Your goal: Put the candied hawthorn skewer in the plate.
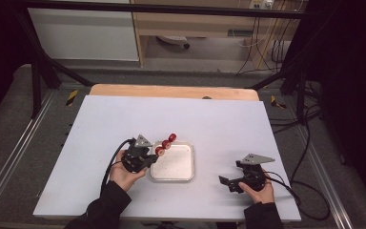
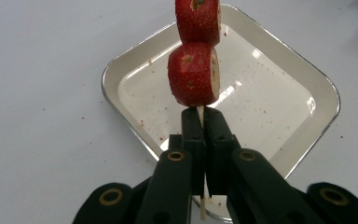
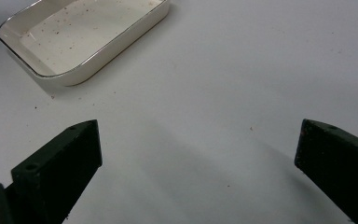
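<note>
On a white table point(image 1: 124, 124), the left gripper point(image 1: 148, 158) holds a skewer of three red fruit pieces point(image 1: 166, 144) slanting up over the near-left corner of a white square tray point(image 1: 183, 169). The right gripper point(image 1: 229, 183), jaws apart, lies low near the table's front edge, well right of the tray.

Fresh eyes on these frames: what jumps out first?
The skewer of red fruit slices stands out, the only colour on the white table; the left tool is shut on its stick and holds it over the near-left corner of the white tray. The tray is empty apart from reddish specks. The right tool sits open near the table's right front, with nothing between its jaws.
</note>
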Demonstrator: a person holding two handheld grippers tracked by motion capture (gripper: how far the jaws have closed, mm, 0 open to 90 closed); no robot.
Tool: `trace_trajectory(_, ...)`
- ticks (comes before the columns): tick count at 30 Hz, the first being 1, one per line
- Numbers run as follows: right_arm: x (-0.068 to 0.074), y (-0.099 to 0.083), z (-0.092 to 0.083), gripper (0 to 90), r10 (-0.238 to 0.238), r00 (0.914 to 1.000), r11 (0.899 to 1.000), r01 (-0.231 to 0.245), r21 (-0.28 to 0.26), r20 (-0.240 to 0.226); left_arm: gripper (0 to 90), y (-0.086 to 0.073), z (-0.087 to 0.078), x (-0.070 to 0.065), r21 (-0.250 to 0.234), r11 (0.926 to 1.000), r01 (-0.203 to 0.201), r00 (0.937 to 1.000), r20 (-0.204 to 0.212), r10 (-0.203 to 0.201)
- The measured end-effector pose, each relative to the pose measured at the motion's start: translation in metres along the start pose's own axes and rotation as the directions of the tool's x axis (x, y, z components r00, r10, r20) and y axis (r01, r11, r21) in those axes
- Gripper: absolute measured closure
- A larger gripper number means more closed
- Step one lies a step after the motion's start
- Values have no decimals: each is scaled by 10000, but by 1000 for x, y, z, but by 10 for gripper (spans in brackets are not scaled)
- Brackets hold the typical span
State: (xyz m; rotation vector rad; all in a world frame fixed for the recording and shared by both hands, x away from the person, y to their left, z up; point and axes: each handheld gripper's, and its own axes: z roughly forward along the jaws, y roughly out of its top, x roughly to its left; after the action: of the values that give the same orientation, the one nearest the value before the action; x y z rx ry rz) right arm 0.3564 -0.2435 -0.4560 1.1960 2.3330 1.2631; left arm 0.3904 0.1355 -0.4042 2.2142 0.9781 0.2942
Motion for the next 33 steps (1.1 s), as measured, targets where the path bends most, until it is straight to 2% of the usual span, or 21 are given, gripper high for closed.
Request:
trace_trajectory(7, -2, -2, -4, 11, 70, 10000, 9999, -70, -87, -36, 881, 4, 16, -6, 445, 9990, 17, 10000, 33, -19)
trace_trajectory(18, -3, -4, -6, 11, 185, 9998, 9998, -185, -98, -86, 880, -2, 30, -14, 1319, 9912, -101, 9999, -113, 117)
trace_trajectory(29, -3, -4, -6, 11, 119, 9999, 9999, -120, -99, -71, 875, -4, 35, -19, 1423, 9894, -296, 9993, -194, 326)
trace_trajectory(33, -3, -4, -6, 11, 172, 9998, 9998, -173, -112, -75, 835, -4, 28, -17, 1203, 9922, -326, 9993, -124, 343)
